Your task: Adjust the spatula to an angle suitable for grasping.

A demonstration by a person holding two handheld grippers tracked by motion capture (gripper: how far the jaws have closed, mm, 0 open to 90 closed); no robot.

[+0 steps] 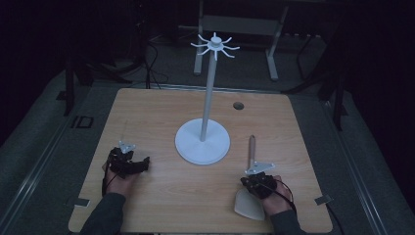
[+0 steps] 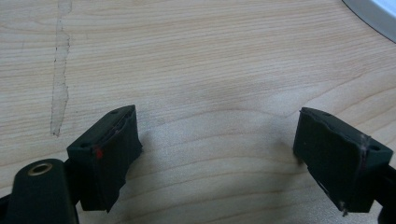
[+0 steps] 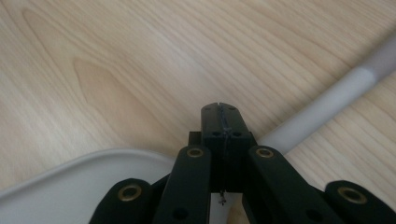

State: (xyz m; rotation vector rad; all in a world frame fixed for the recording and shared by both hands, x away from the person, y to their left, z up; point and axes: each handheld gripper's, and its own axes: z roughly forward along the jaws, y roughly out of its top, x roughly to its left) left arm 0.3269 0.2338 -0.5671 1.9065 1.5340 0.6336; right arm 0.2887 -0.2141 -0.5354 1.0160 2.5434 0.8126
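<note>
Right gripper (image 3: 219,111), fingers shut on nothing, hovers at the neck of the utensil (image 1: 251,148) lying at 5 o'clock from the stand (image 1: 202,143); it should spread them before lowering onto the handle (left gripper (image 2: 217,135) gapes idle).

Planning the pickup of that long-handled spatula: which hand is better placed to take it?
The right. Its tongs sit over the spatula, though shut, and must open first. The left tongs are open but rest across the table, beyond the stand's base.

High view looks down on the table (image 1: 147,112) — both gripper views skim it closely, seemingly forward.
</note>
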